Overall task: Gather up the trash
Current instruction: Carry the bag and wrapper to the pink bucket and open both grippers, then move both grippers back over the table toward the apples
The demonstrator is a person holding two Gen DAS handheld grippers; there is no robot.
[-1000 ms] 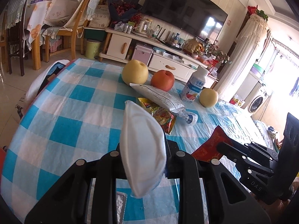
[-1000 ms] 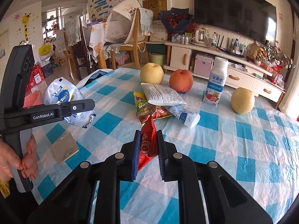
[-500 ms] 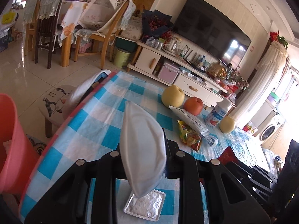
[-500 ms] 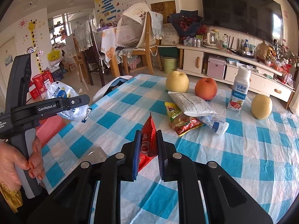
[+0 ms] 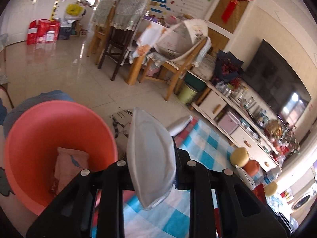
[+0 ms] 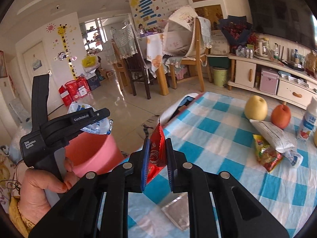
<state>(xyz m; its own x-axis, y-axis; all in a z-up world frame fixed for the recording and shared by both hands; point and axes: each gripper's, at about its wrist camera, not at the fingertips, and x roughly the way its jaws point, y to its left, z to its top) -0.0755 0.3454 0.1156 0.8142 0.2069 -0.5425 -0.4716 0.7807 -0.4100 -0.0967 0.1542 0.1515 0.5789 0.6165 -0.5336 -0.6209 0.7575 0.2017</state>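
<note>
The left gripper [image 5: 151, 158] jaws clench a white packet [image 5: 150, 158], a pink bin [image 5: 39, 130] just left of them. The right gripper [image 6: 157, 158] jaws grasp a red wrapper [image 6: 156, 148] above the counter [image 6: 218, 138] edge.

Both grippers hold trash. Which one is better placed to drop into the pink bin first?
Left. The left gripper, shut on the white packet, is nearest the pink bin; the right gripper with its red wrapper sits over the table edge.

Left gripper [image 6: 95, 119]: "GenRobot.AI", "Data Acquisition System".
</note>
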